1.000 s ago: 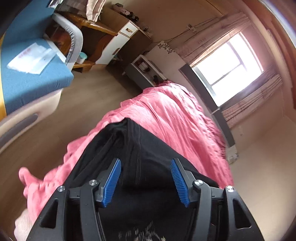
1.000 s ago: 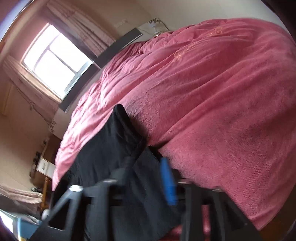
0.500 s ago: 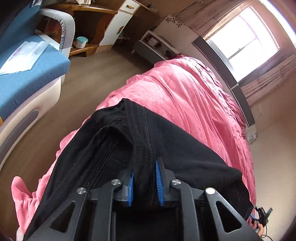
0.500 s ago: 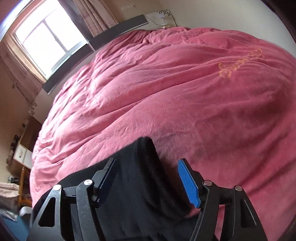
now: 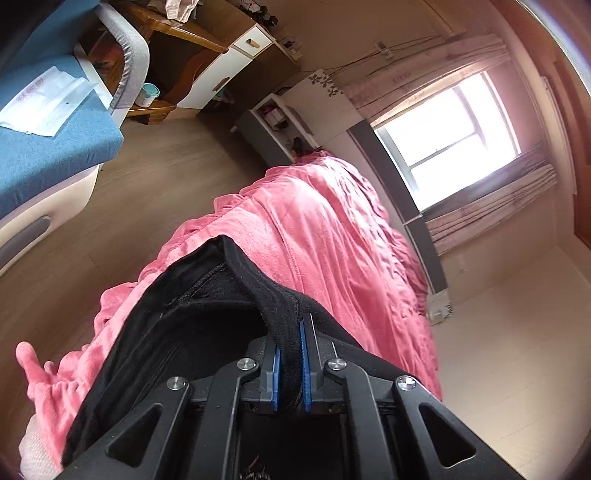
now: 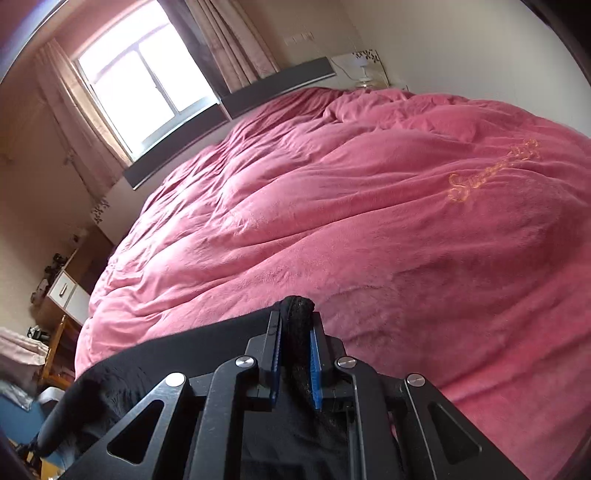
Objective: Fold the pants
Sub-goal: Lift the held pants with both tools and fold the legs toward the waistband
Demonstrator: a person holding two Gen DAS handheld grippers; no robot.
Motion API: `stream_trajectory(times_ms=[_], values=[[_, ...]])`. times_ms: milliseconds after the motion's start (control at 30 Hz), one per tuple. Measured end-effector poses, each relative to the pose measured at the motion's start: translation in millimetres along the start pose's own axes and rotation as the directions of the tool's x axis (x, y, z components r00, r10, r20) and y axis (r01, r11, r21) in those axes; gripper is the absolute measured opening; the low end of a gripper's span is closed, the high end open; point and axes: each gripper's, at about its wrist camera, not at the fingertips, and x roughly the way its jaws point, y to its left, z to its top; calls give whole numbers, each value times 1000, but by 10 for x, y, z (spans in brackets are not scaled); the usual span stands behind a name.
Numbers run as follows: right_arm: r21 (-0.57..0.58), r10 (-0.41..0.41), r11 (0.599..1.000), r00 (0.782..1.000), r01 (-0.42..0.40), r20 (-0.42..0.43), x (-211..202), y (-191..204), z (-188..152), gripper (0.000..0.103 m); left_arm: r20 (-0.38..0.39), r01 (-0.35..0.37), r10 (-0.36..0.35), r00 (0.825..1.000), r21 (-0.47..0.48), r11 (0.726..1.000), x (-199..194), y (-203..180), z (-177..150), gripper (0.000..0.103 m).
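The black pants (image 5: 192, 314) lie on the pink bedspread (image 5: 325, 236) near the bed's edge. My left gripper (image 5: 290, 332) is shut on a raised fold of the black fabric, with the blue pads pinching it. In the right wrist view, my right gripper (image 6: 295, 332) is shut on another bunched edge of the pants (image 6: 295, 306), and the rest of the black cloth (image 6: 177, 354) spreads to its left over the pink bedspread (image 6: 369, 206).
A blue sofa (image 5: 48, 155) with a white paper stands left of the bed across wooden floor (image 5: 140, 192). A wooden desk (image 5: 177, 29) and white cabinet (image 5: 280, 122) stand beyond. A window (image 6: 147, 81) with curtains is behind the bed.
Both grippers have shut on the pants: the left closed first, the right was open half a second ago and now pinches the fabric. The cloth is lifted slightly.
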Motion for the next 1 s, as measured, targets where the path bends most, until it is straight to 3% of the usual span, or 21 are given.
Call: stream_trajectory(times_ms=[167,333,500,600,633,667,700,733,800,833,867,900,933,1000], values=[[20,63,998,996,-65,63,-471,-231,-313,11,31,8,-6,999,-72,997,-423,380,-43,6],[50,80,995,996,-82,43,-647,-503,-728,11,-4,-62,62,998,-116,991,-591,830,-214,4],[164,-19,986,999,27,-48,-524,-810,-1150,25,-40,-169,168,985,-52,984,-506,1013,-454,4],[281,-48,958,998,57,-37,-578,-941,-1366,41,-24,-197,196,980,-69,978,-521,1075,-549,6],[315,-45,948,999,46,-12,-633,-953,-1423,44,1,-198,198,980,-80,977,-553,1067,-571,8],[348,-54,936,998,46,13,-699,-950,-1478,48,35,-209,212,977,-82,975,-610,1044,-589,20],[373,-67,926,997,51,28,-755,-935,-1520,50,89,-228,235,968,-81,970,-699,1005,-614,33],[394,-78,918,996,53,46,-816,-908,-1564,55,166,-256,266,949,-83,963,-801,942,-646,36],[445,-125,892,988,73,87,-949,-847,-1662,59,318,-339,357,878,-111,934,-1011,813,-748,38],[476,-174,872,981,112,87,-1007,-826,-1702,61,383,-387,410,828,-137,912,-1100,725,-807,40],[520,-249,836,966,175,75,-1071,-808,-1746,63,414,-394,415,810,-140,908,-1141,660,-843,42],[554,-277,810,958,191,74,-1107,-793,-1771,63,433,-385,399,809,-123,915,-1149,581,-869,45],[575,-249,802,965,161,77,-1117,-782,-1787,63,435,-368,365,823,-80,926,-1107,474,-900,47],[559,-151,827,982,60,117,-1103,-671,-1745,63,367,-357,311,877,62,932,-863,221,-962,54]])
